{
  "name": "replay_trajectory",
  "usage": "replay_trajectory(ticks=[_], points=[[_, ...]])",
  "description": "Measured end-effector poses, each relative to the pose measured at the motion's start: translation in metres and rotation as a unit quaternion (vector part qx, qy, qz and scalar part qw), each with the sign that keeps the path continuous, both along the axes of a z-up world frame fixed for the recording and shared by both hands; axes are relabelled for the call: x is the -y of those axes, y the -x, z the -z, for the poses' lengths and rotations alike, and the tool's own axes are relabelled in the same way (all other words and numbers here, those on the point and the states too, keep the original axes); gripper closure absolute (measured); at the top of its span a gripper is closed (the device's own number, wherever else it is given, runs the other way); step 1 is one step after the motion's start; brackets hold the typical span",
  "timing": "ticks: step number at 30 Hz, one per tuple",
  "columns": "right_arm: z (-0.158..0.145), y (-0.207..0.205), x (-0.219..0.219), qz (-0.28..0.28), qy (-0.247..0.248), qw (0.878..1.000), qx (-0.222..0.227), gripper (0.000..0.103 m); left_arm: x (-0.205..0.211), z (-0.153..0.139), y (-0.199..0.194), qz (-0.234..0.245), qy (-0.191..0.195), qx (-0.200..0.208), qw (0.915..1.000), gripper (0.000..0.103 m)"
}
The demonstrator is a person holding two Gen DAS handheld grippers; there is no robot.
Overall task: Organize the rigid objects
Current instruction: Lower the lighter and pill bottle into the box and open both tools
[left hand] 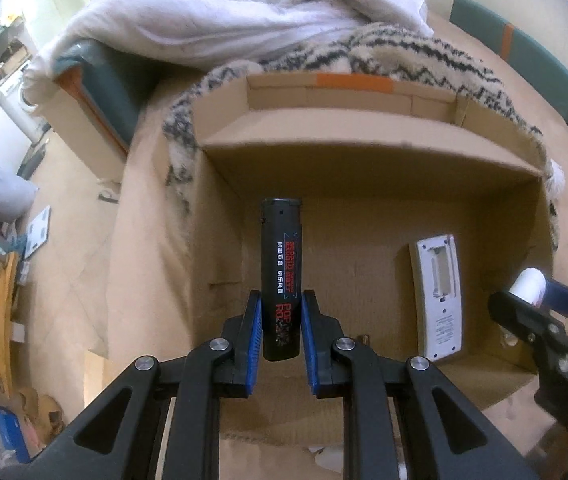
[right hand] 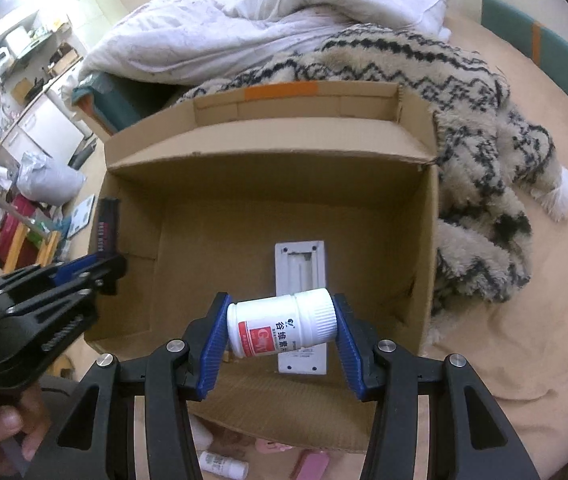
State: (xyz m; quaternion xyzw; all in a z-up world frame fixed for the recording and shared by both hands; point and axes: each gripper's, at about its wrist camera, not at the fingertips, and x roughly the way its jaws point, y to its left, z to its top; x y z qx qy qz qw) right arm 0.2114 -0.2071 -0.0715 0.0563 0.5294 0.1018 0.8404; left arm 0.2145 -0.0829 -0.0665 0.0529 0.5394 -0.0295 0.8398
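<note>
— Where were you in the tidying at that point?

— Mid-delivery, I judged. Taking the cardboard box [right hand: 430, 216] as the mark: my left gripper [left hand: 280, 322] hung over the box's left side, clamped on a black tube [left hand: 281, 276] that stood upright between the blue pads, pinched near its lower end. It had not touched the box floor.

— And the other hand?

— My right gripper [right hand: 281, 330] hovered above the box's near middle, squeezing a white pill bottle [right hand: 281, 326] lying sideways, base against one pad, ribbed cap against the other. Directly beneath it, flat on the box floor, lay a grey remote [right hand: 302, 268], back side up with its battery bay open.

— Anything else about?

— A patterned fleece blanket [right hand: 480, 184] lay against the box's right wall, and a few small items sat outside the near flap, too blurred to name.

— So the next move?

— Lower each piece to the floor and release. I reckoned the bottle needed shifting off the remote first, since a round bottle dropped on its side would likely roll; the tube wanted laying down rather than standing.
</note>
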Motion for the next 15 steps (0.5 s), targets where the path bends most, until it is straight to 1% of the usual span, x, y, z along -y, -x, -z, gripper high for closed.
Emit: replay_trajectory(ticks=[3,8,15], points=[[0.005,0.0,-0.006,-0.008,-0.002,1.0,-0.006,0.051,0.003,0.011,-0.002,0.003,0.007,-0.009,0.9999,0.086],[0.019,-0.001,-0.015,-0.017,0.011,0.999,-0.028,0.051,0.008,0.022,-0.002,0.012,0.002,-0.006,0.9999,0.086],[0.037,-0.004,-0.021,-0.026,0.025,0.998,-0.054,0.05,0.006,0.036,-0.004,0.003,-0.002,-0.022,0.9998,0.086]])
